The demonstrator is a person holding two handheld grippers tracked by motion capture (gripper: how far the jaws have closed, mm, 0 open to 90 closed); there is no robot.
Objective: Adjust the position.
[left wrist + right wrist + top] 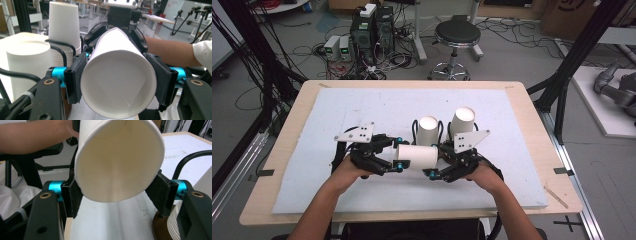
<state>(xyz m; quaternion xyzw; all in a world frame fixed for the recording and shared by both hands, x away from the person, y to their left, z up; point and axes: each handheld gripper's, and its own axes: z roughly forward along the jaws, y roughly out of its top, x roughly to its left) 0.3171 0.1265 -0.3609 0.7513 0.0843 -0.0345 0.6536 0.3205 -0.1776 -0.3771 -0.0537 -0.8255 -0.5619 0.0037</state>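
Both hand-held grippers — left (399, 154) and right (435, 160) — pinch one sideways paper cup (417, 156); two cup stacks (428, 131) stand behind.

High view fixed above the person's side, looked forward and down over the whole tabletop (312, 190), left gripper view and right gripper view rode close behind their own jaws, faced each other, both shared the sideways paper cup (117, 80) between them at close range
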